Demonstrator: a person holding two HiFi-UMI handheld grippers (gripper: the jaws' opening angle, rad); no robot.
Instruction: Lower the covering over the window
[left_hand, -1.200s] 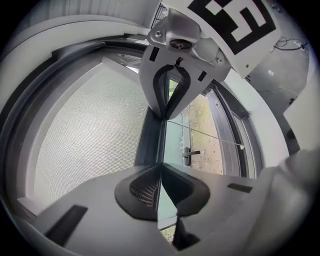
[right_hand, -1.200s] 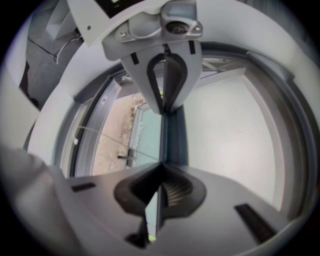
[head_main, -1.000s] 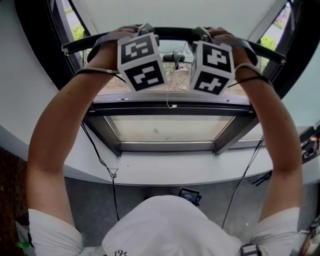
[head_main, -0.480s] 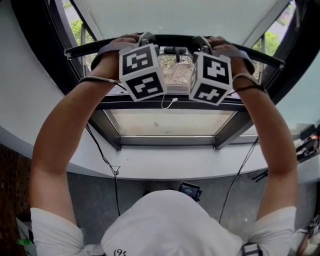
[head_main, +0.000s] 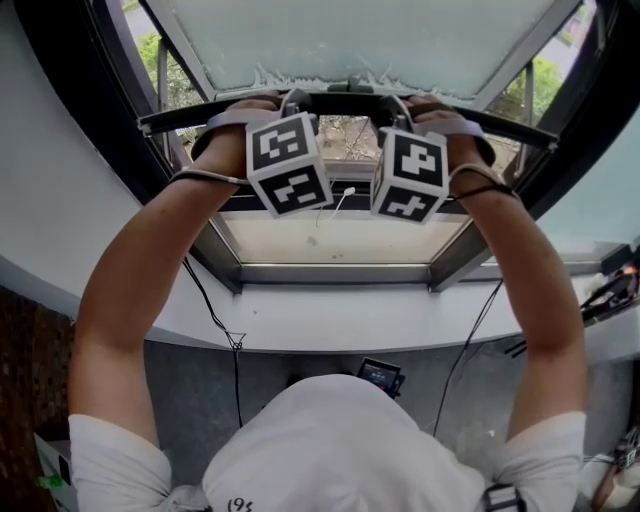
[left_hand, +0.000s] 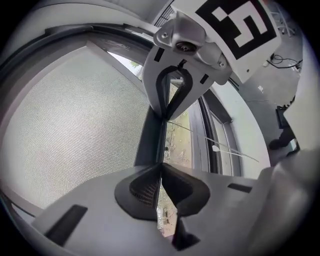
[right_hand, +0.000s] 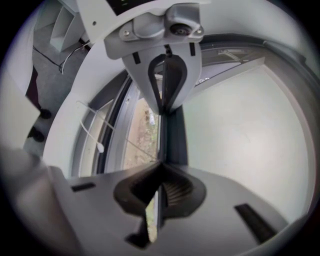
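The window covering is a pale mesh screen (head_main: 350, 40) with a dark bottom bar (head_main: 520, 130) that runs across the window opening. Both grippers hold that bar near its middle, side by side. My left gripper (head_main: 290, 100) is shut on the bar (left_hand: 150, 137); in the left gripper view (left_hand: 164, 141) the mesh (left_hand: 75, 125) lies to the bar's left. My right gripper (head_main: 400, 102) is shut on the bar (right_hand: 176, 135) too; in the right gripper view (right_hand: 163, 137) the screen (right_hand: 235, 125) spreads to the right. Below the bar, open window shows ground outside.
A thin pull cord with a white end (head_main: 348, 190) hangs under the bar, between the two marker cubes. The dark lower window frame (head_main: 340, 272) and white sill (head_main: 340, 325) lie below. Cables (head_main: 215, 320) trail down the wall under the sill.
Both grippers and the bar have come down together. More of the mesh screen now shows above the bar, and less open window below it.
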